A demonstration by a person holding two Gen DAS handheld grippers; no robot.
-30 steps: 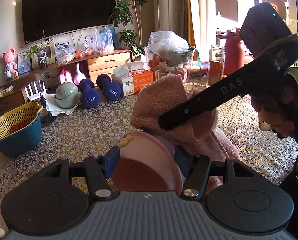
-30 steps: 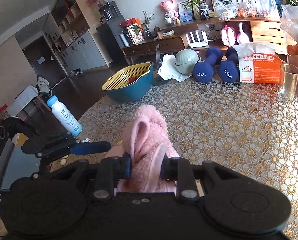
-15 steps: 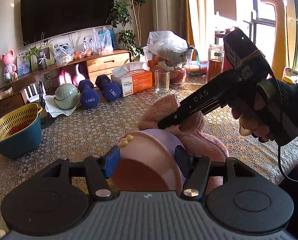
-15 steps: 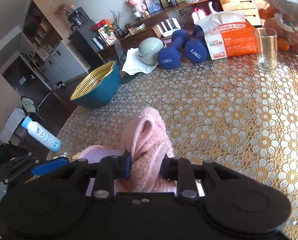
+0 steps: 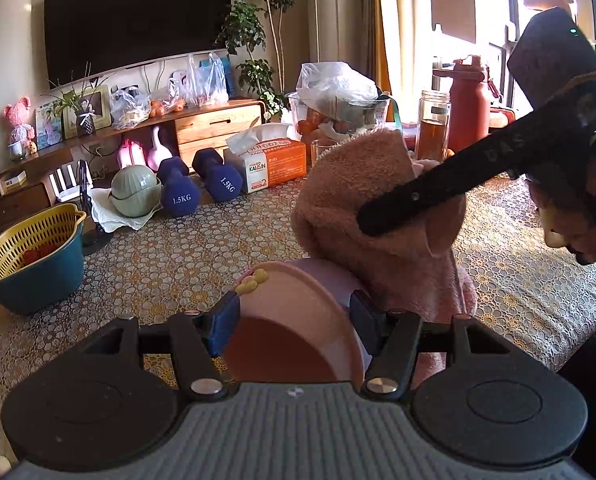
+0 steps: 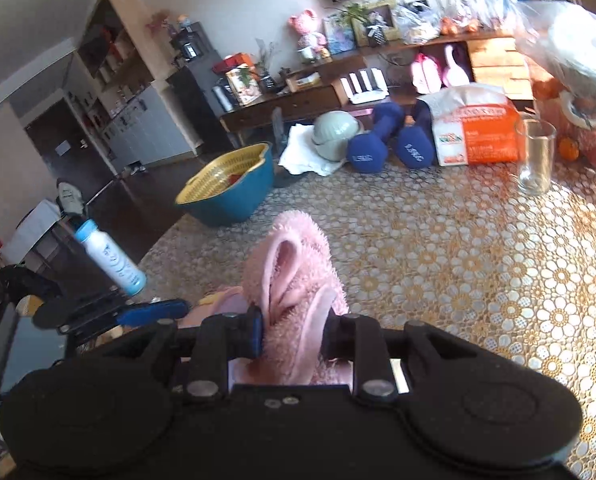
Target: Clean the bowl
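A pink bowl (image 5: pixel 293 324) with a small yellow ornament on its rim is tilted on edge, and my left gripper (image 5: pixel 295 316) is shut on it. Just behind the bowl a fluffy pink cloth (image 5: pixel 378 216) is bunched up and pressed against the bowl's far side. My right gripper (image 6: pixel 293 330) is shut on that pink cloth (image 6: pixel 298 276); its dark finger crosses the left wrist view from the right. In the right wrist view a sliver of the bowl (image 6: pixel 225 304) shows left of the cloth, next to the left gripper's blue fingertip (image 6: pixel 153 312).
A lace-patterned tablecloth (image 6: pixel 458 260) covers the table. At the back stand a teal basin with yellow strainer (image 5: pixel 29 256), two blue dumbbells (image 5: pixel 197 188), an orange tissue box (image 5: pixel 273 164), a drinking glass (image 6: pixel 534 156), a jar of amber liquid (image 5: pixel 432 128) and a red bottle (image 5: pixel 468 104).
The right gripper has lifted the cloth back up and leftward against the bowl after dipping lower half a second ago. The bowl stays held in the left gripper.
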